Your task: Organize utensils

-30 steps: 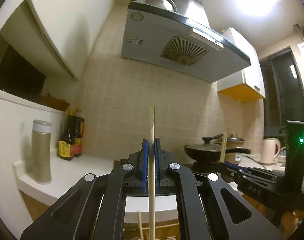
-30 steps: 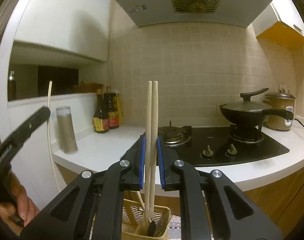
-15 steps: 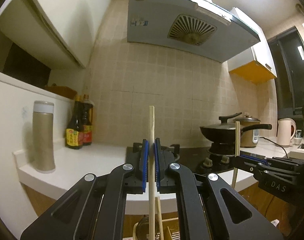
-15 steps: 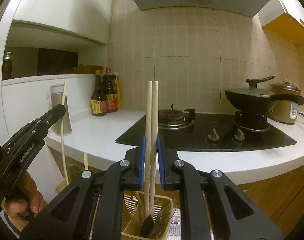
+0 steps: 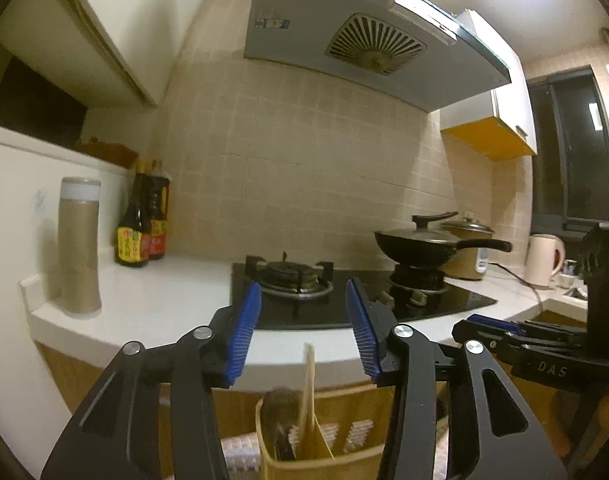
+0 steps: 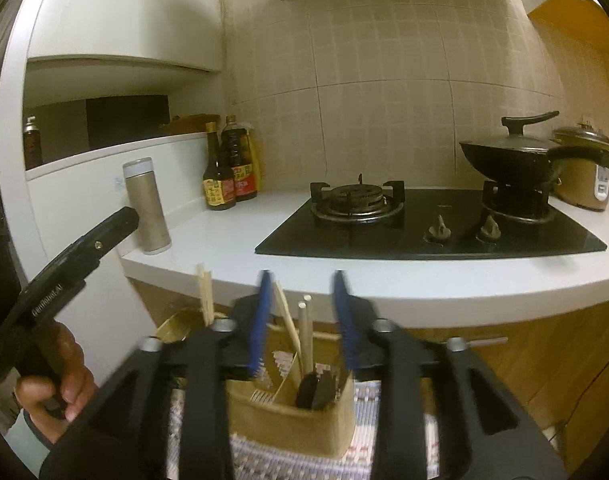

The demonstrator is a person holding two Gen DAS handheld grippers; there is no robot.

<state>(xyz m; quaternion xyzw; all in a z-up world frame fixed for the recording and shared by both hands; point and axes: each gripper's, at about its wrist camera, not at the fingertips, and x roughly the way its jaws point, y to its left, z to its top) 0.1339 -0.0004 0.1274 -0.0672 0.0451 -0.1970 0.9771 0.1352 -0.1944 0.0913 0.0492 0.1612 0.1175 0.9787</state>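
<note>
A tiled kitchen wall rises behind a white surface (image 6: 232, 240) that carries a black gas hob (image 6: 432, 232). On the hob's right burner sits a lidded black wok (image 6: 512, 152), and past it stands a rice cooker (image 6: 584, 172). Left of the hob stand two sauce bottles (image 6: 228, 168) and, nearer the edge, a tan flask (image 6: 146, 204) with a white cap. A range hood (image 5: 364, 36) hangs above the hob.

Below the front edge of the surface stands a tan utensil holder (image 6: 292, 420) with slotted walls, resting on a patterned mat (image 6: 388, 408).

The right gripper (image 6: 302, 320) hangs directly over the holder, its blue-padded fingers (image 6: 260, 320) spread wide and holding nothing. A pair of pale chopsticks (image 6: 306, 332) stands upright in the holder between them, next to dark utensil heads; another stick leans beside it, and further chopstick tips (image 6: 204, 292) show to the holder's left.

The left gripper (image 5: 304, 332) also hangs above the holder (image 5: 344, 432), its fingers (image 5: 244, 332) wide apart and empty. A wooden chopstick (image 5: 308, 392) stands in the holder beneath the gap, beside a dark rounded utensil. In the right wrist view, the left hand (image 6: 60, 376) grips that gripper's handle, left of the holder.
</note>
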